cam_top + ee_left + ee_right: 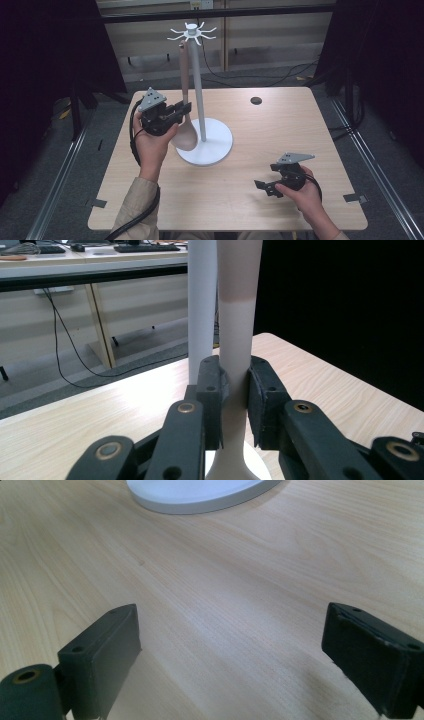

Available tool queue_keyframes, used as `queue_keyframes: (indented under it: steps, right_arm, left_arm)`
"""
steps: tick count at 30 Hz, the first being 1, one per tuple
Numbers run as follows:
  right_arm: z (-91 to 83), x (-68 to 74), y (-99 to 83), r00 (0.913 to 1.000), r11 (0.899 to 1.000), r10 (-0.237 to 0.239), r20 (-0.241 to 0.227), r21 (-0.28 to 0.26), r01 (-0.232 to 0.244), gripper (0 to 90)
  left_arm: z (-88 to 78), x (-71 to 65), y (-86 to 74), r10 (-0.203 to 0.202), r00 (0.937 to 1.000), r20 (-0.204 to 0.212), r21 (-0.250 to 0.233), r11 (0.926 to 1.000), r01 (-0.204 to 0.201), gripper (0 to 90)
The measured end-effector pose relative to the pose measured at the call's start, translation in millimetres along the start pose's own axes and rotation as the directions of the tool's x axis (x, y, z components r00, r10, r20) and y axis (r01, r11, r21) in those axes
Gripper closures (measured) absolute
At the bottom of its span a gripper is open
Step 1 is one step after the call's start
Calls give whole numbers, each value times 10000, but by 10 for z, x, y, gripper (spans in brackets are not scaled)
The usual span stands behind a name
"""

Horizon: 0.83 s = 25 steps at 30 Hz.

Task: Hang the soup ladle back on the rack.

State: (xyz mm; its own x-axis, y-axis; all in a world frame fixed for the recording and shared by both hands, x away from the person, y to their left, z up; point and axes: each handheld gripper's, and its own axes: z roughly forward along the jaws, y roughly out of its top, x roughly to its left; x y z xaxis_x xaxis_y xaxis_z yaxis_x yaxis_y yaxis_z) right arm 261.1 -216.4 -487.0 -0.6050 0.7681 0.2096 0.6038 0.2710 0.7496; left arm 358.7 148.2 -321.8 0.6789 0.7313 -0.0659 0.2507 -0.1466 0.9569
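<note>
Left gripper (181,111) is clamped on the handle of the long beige spoon with the paler bowl (185,95). In the left gripper view both pads press the spoon's (235,340) handle from either side, low on the shaft, just above where it flares into the bowl. Left gripper (235,400) sits level, jaws pointing across at the stand.

The spoon is upright, its top end up at one of the hooks of the white metal utensil stand with the round base and star-shaped hook crown (200,90); can't tell whether it actually hangs on a hook. The bowl is at the bottom, over the near-left edge of the stand's base, just beside the pole. Seen from the left gripper, the white pole (202,305) stands directly behind the spoon handle, close beside it; contact unclear.

Right gripper (266,186) is in my right hand (305,192), low over the light wood-grain worktop (280,120), near the front-right, well apart from the stand. Its jaws are spread wide with bare worktop (225,605) between them, nothing gripped. Edge of the white base (200,497) is visible ahead at the top of the right gripper view.

Small dark round hole in the worktop (256,100) toward the far edge, right of the pole.
</note>
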Motion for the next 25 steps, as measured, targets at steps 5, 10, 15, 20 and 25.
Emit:
queue_keyframes:
  steps: [5, 10, 15, 20, 25]
  right_arm:
    - [-3, -13, 1, 10000, 10000, -23, 14, 5, 23, 85]
    - [-5, -9, 2, 10000, 10000, -38, 12, 22, 38, 85]
    - [-3, -4, 6, 10000, 10000, -36, -11, 14, 36, 84]
    - [-3, -3, 7, 10000, 10000, -35, 0, 21, 35, 85]
    - [-6, -6, 12, 10000, 10000, -44, 11, 1, 44, 84]
  left_arm:
    - [4, 5, 9, -166, 9999, -27, -18, 9999, 166, 710]
    - [-6, 29, -28, -182, 9998, -70, 41, 9998, 182, 532]
    - [-28, 36, -88, 76, 9993, -358, 310, 9995, -65, 263]
    - [-71, 29, -116, 139, 9981, -596, 464, 9989, -111, 154]
    - [-102, 40, -132, 66, 9977, -668, 418, 9991, -38, 137]
